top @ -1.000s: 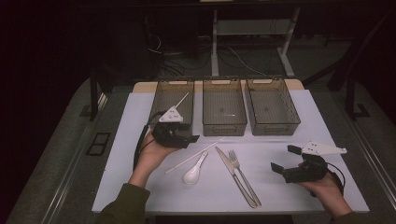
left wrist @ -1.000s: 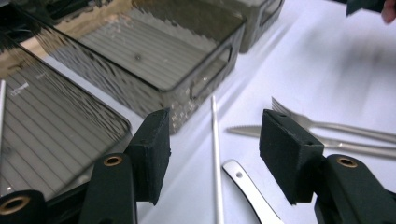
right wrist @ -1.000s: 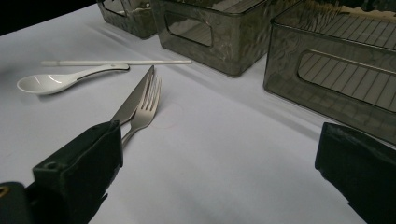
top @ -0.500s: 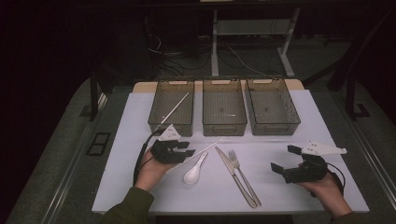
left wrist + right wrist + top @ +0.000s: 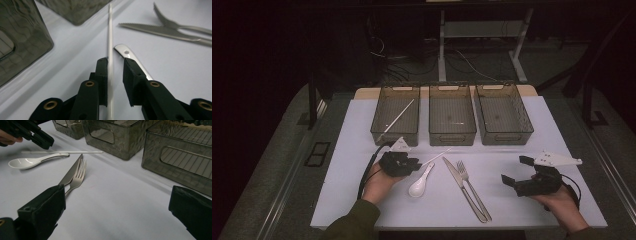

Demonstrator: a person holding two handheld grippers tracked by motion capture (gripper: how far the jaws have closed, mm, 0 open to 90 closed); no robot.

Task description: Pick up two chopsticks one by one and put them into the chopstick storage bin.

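**Cutlery in front of three bins**

Three bins point(image 5: 452, 120) stand side by side at the back of the table point(image 5: 522, 210). One chopstick point(image 5: 398, 119) lies in the left bin; another chopstick point(image 5: 437, 156) lies in front, just behind the spoon point(image 5: 419, 183). Knife point(image 5: 462, 187) and fork point(image 5: 473, 189) lie together to the spoon's right.

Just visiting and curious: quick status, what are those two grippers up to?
Left gripper low on the table, jaws just closing around the white chopstick, not yet pinched. Right gripper open, idle. White spoon lies right alongside.

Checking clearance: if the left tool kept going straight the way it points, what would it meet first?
Probably nothing soon: the left tool points along the white stick between its jaws, then toward a bin corner; depth is unclear.
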